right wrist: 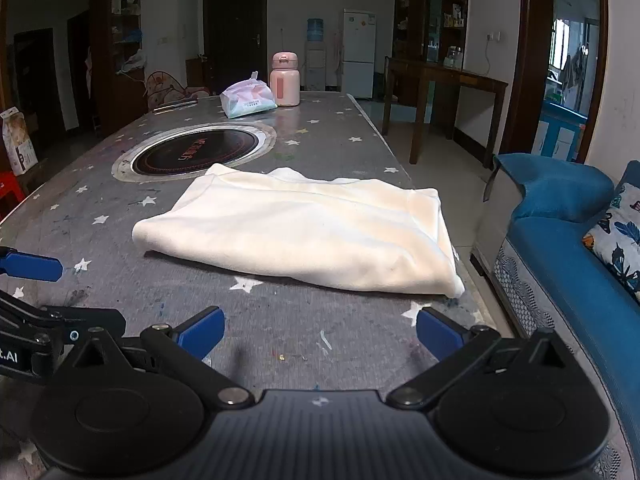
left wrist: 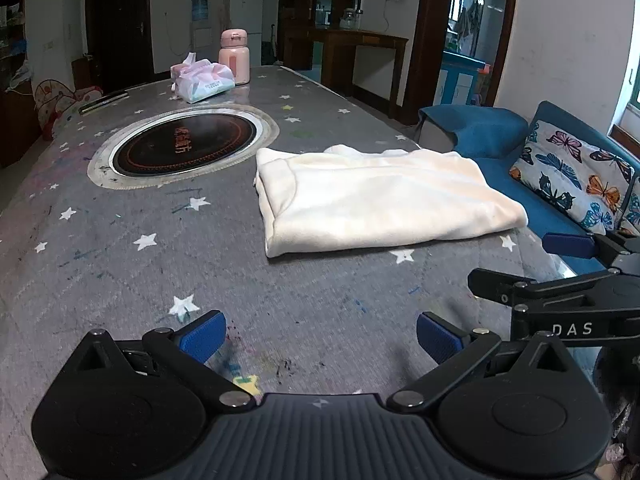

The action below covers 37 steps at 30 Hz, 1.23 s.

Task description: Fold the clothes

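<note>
Where the star-patterned table [right wrist: 120,208] ends, a blue sofa [right wrist: 560,264] stands.

We see both wrist views low over the table [left wrist: 120,272], looking forward along its length toward the far wall. Left view sits left, right view nearer the sofa [right wrist: 568,264] edge. Both share the folded cloth [left wrist: 384,200], round hob [right wrist: 200,152], pink flask [left wrist: 234,56] and fridge.

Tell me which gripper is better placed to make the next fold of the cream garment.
Probably the right gripper: the cream garment lies directly ahead of its open fingers. The left gripper, also open, sees it off to its right.
</note>
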### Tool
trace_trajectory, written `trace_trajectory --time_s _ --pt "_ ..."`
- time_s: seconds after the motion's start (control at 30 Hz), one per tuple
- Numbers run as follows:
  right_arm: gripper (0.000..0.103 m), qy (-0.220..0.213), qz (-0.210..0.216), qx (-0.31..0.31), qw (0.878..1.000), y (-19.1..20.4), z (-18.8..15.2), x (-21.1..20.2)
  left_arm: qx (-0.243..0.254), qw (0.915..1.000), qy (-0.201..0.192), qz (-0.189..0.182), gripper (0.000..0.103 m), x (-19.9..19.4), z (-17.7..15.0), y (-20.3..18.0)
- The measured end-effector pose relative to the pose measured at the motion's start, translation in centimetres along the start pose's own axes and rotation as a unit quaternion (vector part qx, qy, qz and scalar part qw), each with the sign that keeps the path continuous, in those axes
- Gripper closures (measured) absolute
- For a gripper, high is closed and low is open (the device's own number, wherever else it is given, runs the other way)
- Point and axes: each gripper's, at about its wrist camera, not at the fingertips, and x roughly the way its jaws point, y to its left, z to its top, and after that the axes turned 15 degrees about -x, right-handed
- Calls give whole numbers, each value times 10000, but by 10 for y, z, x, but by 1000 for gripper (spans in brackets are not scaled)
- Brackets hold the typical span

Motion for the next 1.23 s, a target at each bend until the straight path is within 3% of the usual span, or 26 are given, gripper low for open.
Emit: trace_trajectory --time_s 1.23 --pt "0 -1 -38 21 10000 0 -11 -13 314 9995 -53 -76 0 -8 -10 -21"
